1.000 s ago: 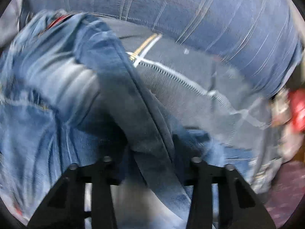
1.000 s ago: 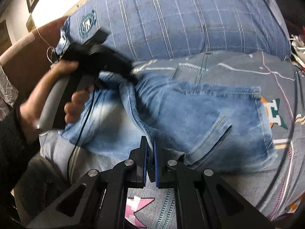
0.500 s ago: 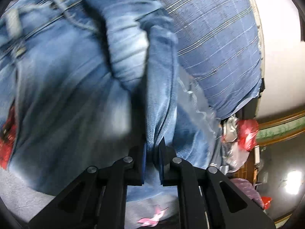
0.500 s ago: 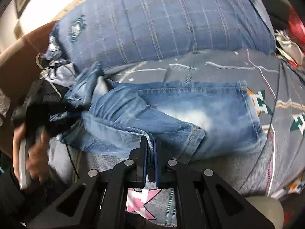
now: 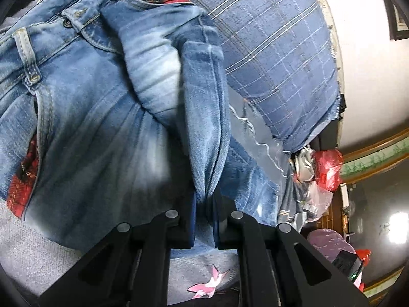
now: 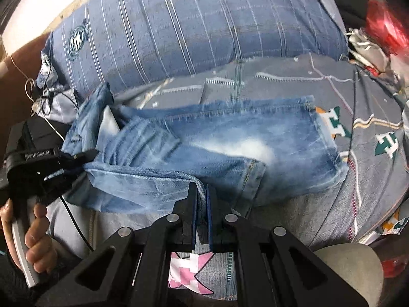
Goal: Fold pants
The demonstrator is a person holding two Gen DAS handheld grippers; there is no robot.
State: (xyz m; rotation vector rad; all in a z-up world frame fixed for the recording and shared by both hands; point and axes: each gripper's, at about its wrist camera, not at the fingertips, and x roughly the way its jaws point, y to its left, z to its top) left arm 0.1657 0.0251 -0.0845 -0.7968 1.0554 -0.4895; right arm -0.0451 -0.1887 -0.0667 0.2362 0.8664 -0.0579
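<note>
Lying lengthwise across a grey patterned bedspread, the faded blue denim pants are pointing their hem away from the left gripper, which has just been closing and is pinching a fold; the right gripper is pinching the near edge.

The big blue checked pillow walls off the top of the right wrist frame. The folded jeans fill the centre. Bare grey bedsheet lies open at right, up to the red bag clutter in the upper right corner. Black cables crowd the left edge.
</note>
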